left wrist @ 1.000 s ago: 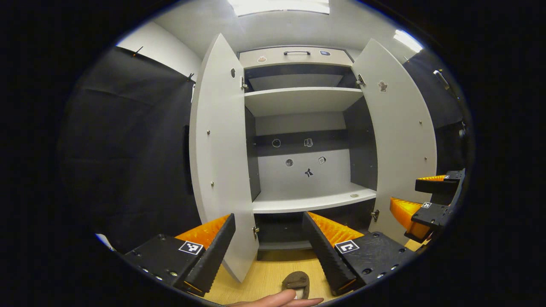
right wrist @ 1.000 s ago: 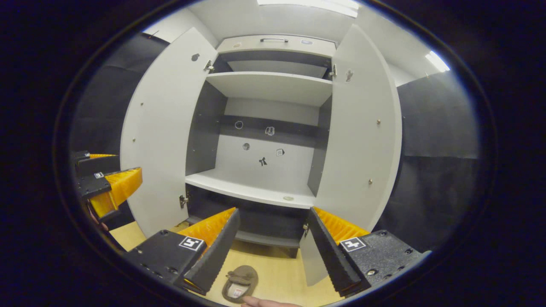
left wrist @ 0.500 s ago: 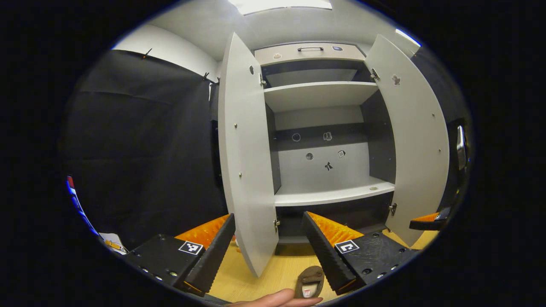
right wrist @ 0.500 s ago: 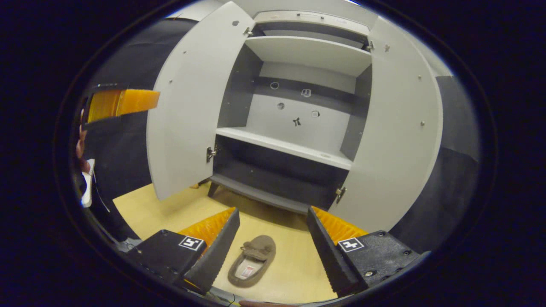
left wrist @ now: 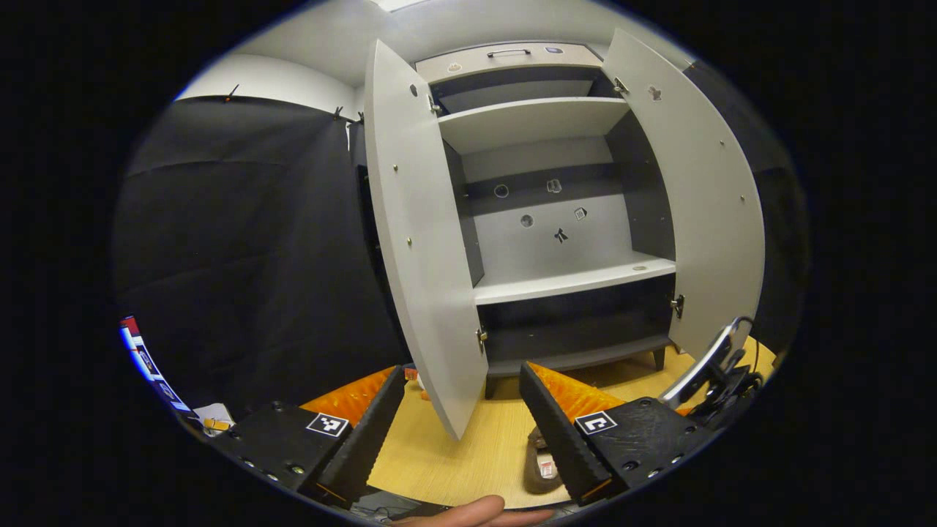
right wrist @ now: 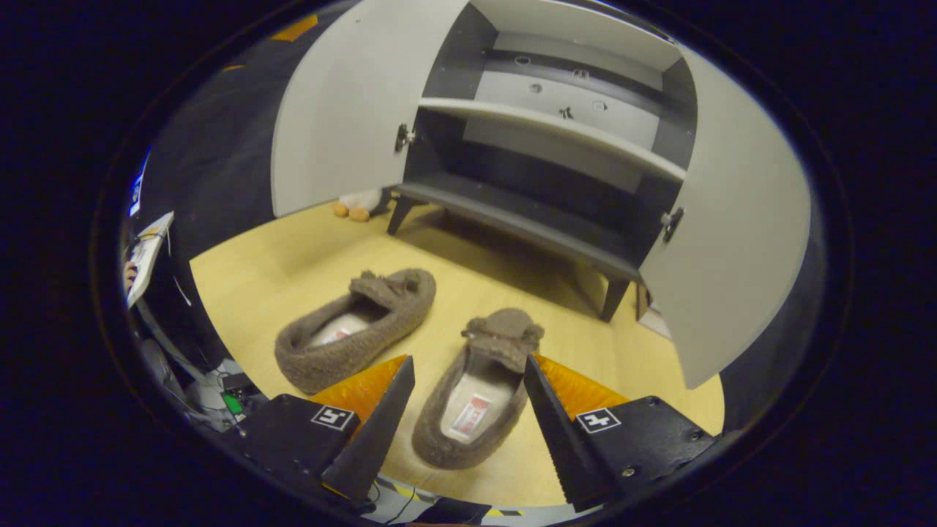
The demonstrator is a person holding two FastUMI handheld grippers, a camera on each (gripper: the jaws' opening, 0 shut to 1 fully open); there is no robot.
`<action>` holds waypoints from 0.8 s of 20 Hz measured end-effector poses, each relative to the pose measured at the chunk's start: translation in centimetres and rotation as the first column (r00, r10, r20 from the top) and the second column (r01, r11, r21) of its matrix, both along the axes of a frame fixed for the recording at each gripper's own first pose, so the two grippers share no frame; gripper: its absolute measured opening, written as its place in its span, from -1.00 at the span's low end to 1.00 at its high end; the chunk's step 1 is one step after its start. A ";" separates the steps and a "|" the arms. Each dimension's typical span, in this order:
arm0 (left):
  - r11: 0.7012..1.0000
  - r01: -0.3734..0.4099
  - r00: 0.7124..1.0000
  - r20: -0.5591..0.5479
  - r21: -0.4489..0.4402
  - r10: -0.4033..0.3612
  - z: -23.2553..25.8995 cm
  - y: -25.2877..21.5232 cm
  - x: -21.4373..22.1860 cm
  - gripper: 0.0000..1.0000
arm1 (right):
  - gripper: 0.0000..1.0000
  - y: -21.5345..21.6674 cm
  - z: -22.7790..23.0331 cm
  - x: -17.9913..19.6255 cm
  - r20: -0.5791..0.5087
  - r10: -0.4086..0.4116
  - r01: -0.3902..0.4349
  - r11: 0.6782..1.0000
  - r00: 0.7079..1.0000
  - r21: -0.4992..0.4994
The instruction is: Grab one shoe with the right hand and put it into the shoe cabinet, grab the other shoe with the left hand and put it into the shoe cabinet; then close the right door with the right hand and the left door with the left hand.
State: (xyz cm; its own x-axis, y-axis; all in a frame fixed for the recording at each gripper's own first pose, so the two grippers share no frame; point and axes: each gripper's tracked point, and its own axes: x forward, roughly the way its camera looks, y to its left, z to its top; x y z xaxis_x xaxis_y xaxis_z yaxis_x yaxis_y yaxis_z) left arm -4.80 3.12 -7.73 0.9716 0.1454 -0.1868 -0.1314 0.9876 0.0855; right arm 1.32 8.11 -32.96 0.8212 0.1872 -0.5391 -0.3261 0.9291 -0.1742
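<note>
Shoe cabinet standing on short legs on the pale wooden floor, both doors swung wide, grey shelves inside bare. Left door reaching out toward the camera in the left gripper view, right door angled away on the other side; in the right gripper view the same right door looming close on the right side. Two brown fuzzy shoes lying on the floor in front of the cabinet, toes pointing toward it, well short of its bottom shelf. Left-hand shoe apart from the other and turned slightly to the right. Right-hand shoe lying between the fingers of the right gripper, fingers spread wide, the right-side one just beside the shoe's edge, contact impossible to tell. Left gripper held higher, facing the cabinet, fingers likewise wide apart and holding nothing, one shoe partly hidden behind its right-side finger. A small plush toy lying on the floor by the cabinet's left leg. A fingertip showing at the bottom edge of the left gripper view.
</note>
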 end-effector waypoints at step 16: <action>1.000 0.003 0.999 -0.038 0.017 -0.002 -1.5 -0.9 -1.2 0.93 | -0.82 1.4 -3.8 1.6 -0.108 0.019 -0.032 0.992 0.994 -0.118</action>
